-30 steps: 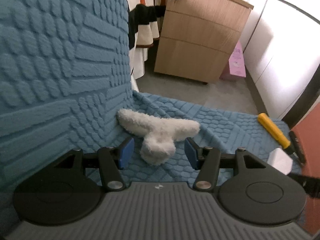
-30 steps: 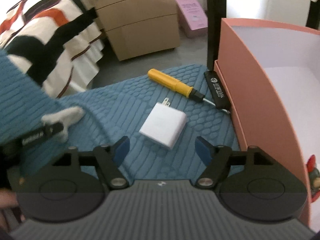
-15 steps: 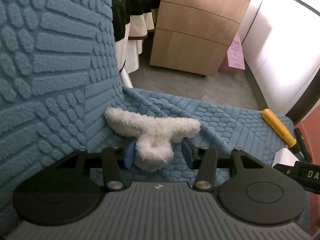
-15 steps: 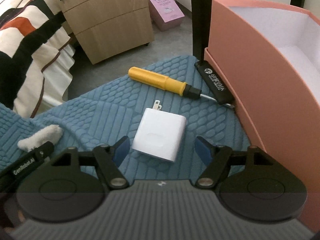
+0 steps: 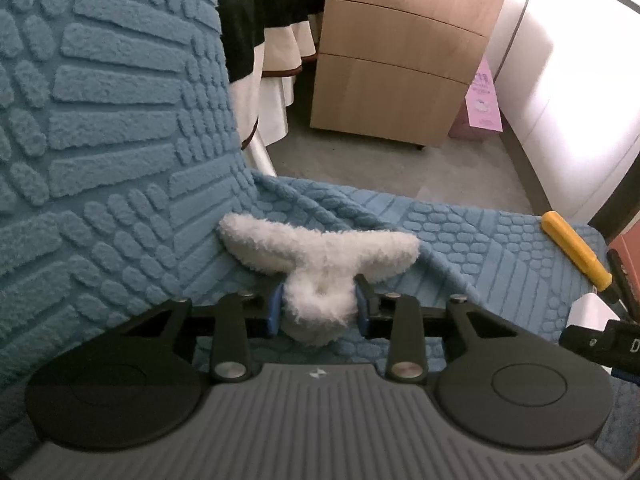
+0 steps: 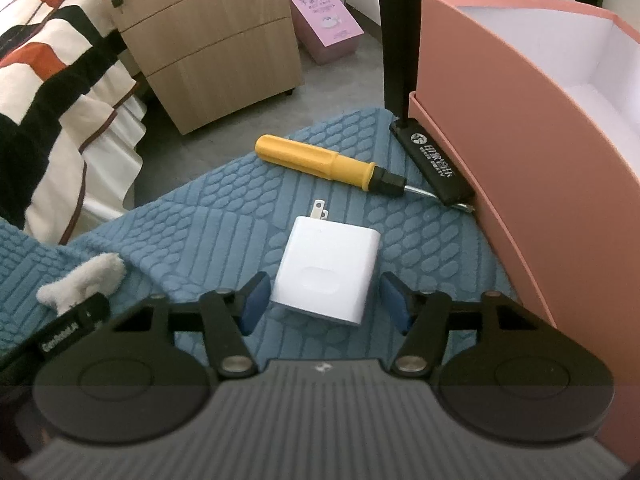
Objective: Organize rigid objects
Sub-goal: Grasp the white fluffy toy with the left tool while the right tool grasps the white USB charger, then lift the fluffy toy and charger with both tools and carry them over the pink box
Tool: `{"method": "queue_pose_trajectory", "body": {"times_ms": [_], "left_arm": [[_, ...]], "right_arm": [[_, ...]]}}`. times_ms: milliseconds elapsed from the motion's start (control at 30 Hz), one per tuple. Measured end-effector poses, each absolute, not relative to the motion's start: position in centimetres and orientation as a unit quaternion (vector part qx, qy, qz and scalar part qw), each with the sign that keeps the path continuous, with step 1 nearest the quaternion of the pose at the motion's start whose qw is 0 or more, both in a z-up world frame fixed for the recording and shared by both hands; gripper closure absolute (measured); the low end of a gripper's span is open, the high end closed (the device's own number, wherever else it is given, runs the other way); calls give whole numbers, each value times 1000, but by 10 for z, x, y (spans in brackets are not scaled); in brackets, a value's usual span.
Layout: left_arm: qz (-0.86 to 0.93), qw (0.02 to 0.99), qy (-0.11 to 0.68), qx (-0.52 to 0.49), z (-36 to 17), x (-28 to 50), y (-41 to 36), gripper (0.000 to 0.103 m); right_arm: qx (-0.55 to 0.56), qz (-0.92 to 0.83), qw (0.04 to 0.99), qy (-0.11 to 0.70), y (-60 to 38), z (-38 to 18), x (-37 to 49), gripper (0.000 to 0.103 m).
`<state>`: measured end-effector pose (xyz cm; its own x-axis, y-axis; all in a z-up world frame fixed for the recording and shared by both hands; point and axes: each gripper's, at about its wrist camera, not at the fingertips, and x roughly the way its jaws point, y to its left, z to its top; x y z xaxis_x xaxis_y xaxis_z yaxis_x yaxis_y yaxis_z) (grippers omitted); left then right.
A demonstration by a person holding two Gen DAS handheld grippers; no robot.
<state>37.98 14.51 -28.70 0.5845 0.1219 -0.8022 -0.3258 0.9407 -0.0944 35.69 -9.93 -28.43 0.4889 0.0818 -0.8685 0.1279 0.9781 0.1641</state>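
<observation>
The left hand-held gripper [image 5: 316, 312] has just been closing, and its blue pads now press on both sides of the stem of a white fluffy hair clip [image 5: 320, 256], which lies on the blue textured mat [image 5: 460, 240]. The right hand-held gripper [image 6: 324, 300] has also been closing; its pads stand narrow on either side of the near end of a white charger [image 6: 326, 270], with a small gap showing on each side, so nothing is gripped. Past the charger lie a yellow-handled screwdriver [image 6: 320, 158] and a black lighter [image 6: 432, 160], the lighter resting against the pink box [image 6: 500, 140]. Beyond the mat stand a wooden drawer cabinet [image 6: 216, 44] and a striped blanket [image 6: 52, 92].
</observation>
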Motion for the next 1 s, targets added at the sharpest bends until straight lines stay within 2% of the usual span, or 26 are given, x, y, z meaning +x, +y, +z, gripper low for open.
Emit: {"method": "queue_pose_trajectory", "body": {"times_ms": [267,300,367,1000], "left_arm": [[123,886,432,-114,-288,380,144,66],[119,887,431,-119,-287,379,144,66],[113,888,429,-124,-285,378,144,66],[75,890,429,-130,-274,353,129,66]], "right_arm": [[131,-16,844,519,-108,-284,368,41],[129,-11,843,521,-108,-284,368,45],[118,-5,844,523,-107,-282,368,45],[83,38,828,554,-120,-281,337,46]]}}
